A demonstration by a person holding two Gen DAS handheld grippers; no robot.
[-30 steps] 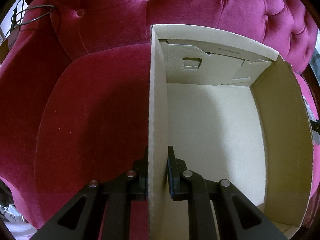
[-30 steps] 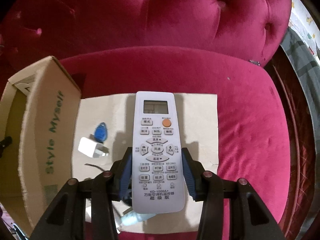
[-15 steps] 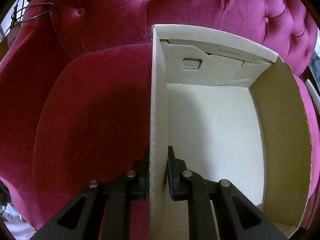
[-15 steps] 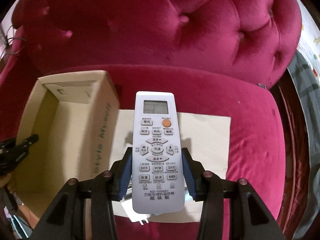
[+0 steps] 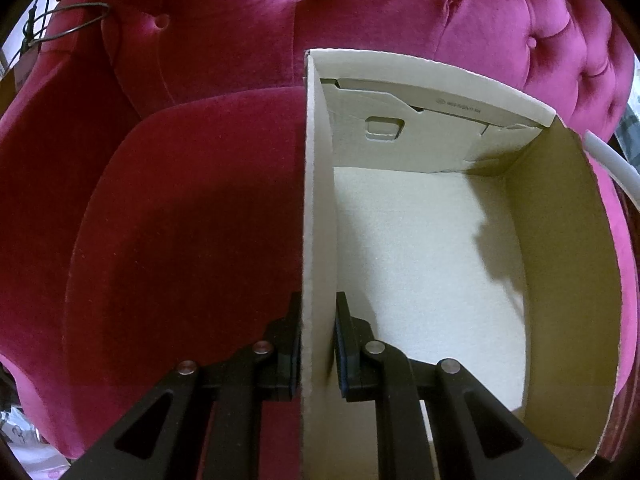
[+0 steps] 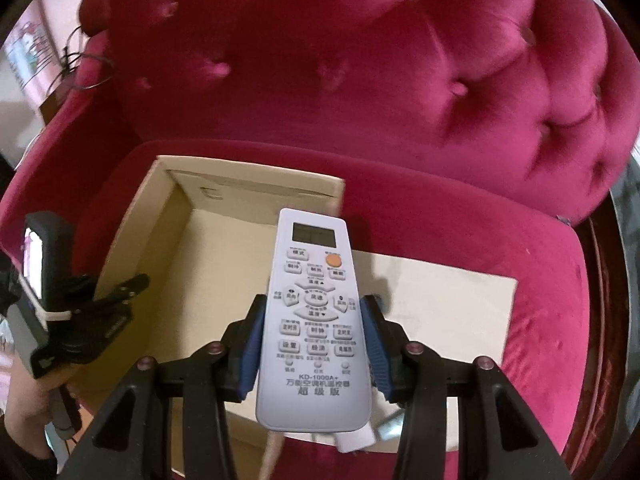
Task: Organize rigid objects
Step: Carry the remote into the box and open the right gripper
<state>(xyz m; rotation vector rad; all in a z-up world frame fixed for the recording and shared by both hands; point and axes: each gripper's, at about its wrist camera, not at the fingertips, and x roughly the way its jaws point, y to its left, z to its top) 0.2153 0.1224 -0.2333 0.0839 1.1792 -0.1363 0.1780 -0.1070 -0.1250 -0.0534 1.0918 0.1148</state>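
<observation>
My right gripper (image 6: 314, 316) is shut on a white air-conditioner remote (image 6: 314, 320), held in the air over the right wall of an open cardboard box (image 6: 224, 280). The box stands on a crimson sofa seat and its inside looks bare. My left gripper (image 5: 318, 316) is shut on the box's left wall (image 5: 316, 200); it shows at the left of the right wrist view (image 6: 116, 300). A white charger plug (image 6: 356, 440) peeks out under the remote. The remote's white tip (image 5: 612, 160) shows beyond the box's right wall (image 5: 568, 264).
A flat cardboard sheet (image 6: 452, 320) lies on the seat to the right of the box. The tufted sofa back (image 6: 360, 80) rises behind. A thin wire loop (image 5: 72, 20) hangs at the sofa's left arm.
My right gripper has risen and swung left with the remote, from over the flat sheet to over the box's right wall. The left gripper has kept its hold on the box wall.
</observation>
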